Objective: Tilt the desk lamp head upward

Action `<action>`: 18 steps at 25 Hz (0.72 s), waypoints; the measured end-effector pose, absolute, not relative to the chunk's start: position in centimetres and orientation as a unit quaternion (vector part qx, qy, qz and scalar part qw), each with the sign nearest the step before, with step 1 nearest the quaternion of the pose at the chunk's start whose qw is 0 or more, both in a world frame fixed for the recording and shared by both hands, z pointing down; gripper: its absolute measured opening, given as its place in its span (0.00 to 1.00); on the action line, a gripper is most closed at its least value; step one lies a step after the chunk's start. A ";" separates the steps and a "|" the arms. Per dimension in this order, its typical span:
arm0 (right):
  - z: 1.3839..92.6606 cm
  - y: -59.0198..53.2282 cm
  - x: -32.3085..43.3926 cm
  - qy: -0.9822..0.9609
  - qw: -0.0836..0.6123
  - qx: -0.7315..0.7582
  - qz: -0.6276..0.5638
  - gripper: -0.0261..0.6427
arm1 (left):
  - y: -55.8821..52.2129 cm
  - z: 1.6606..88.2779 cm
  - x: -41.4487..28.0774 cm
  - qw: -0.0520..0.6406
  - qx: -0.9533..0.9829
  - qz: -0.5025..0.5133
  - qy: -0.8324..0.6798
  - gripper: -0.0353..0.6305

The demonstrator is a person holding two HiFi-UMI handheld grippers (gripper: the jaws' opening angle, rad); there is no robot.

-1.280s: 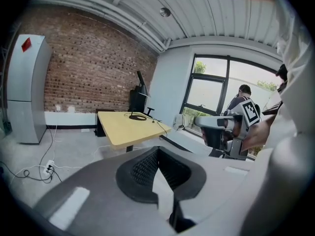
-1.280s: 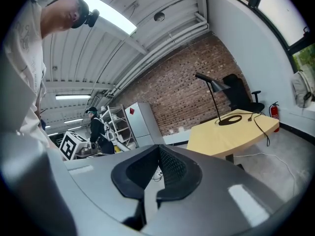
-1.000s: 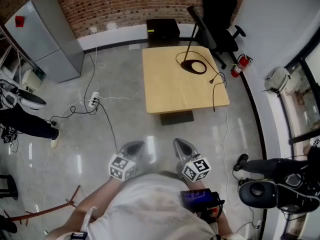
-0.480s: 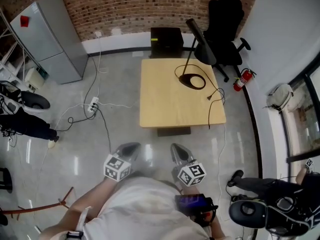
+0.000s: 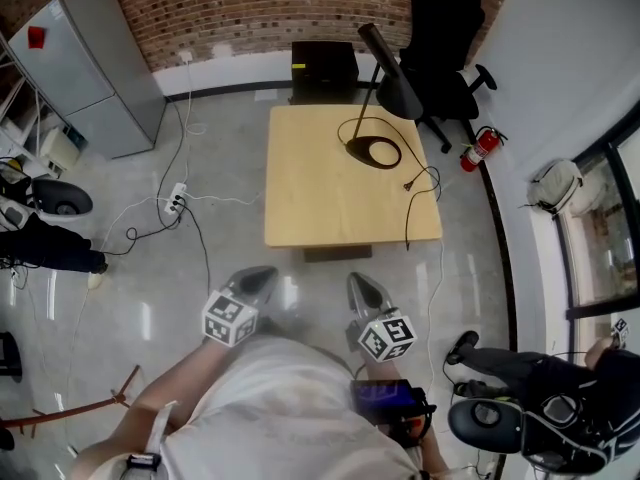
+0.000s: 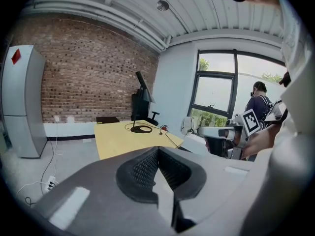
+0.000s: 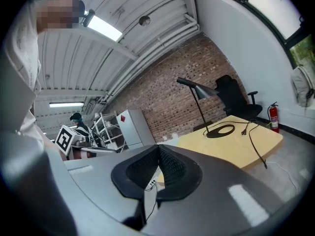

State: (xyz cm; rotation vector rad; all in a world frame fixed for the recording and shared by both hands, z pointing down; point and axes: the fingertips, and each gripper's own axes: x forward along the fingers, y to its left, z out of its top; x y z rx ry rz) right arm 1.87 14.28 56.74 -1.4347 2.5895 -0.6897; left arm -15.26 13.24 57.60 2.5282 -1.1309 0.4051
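Note:
A black desk lamp (image 5: 385, 78) stands at the far right corner of a light wooden table (image 5: 320, 193), its ring base (image 5: 372, 152) on the top and its cone head tilted down. The lamp (image 7: 199, 90) shows in the right gripper view, and small and distant in the left gripper view as a lamp (image 6: 142, 90). My left gripper (image 5: 258, 280) and right gripper (image 5: 364, 290) are both shut and empty, held over the floor well short of the table's near edge.
A black cord (image 5: 415, 203) trails from the lamp across the table and over its edge. A black office chair (image 5: 445, 38) and a red fire extinguisher (image 5: 478, 146) stand to the right. A grey cabinet (image 5: 85, 63) and a floor power strip (image 5: 174, 204) are left. People stand at both sides.
The table and lamp have shifted in the head view as I walk toward them. Both grippers have stayed shut and side by side.

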 end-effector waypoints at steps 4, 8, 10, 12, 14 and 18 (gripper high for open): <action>57.1 13.8 1.8 0.847 0.050 -0.477 -0.229 0.06 | 12.9 58.5 -15.5 0.187 0.888 0.151 -0.393 0.06; 57.2 12.9 2.1 0.842 0.039 -0.490 -0.222 0.06 | 11.6 59.4 -14.9 0.196 0.892 0.151 -0.377 0.05; 57.3 12.4 2.5 0.839 0.031 -0.498 -0.218 0.06 | 10.5 59.5 -14.0 0.195 0.898 0.148 -0.365 0.06; 57.2 11.5 3.0 0.833 0.027 -0.509 -0.216 0.06 | 9.1 59.5 -13.2 0.193 0.904 0.144 -0.352 0.06; 57.0 10.4 3.4 0.826 0.027 -0.521 -0.214 0.06 | 7.4 59.4 -12.8 0.192 0.910 0.140 -0.341 0.06; 56.1 7.4 3.0 0.822 0.020 -0.536 -0.192 0.06 | 3.3 59.1 -13.4 0.184 0.919 0.125 -0.327 0.06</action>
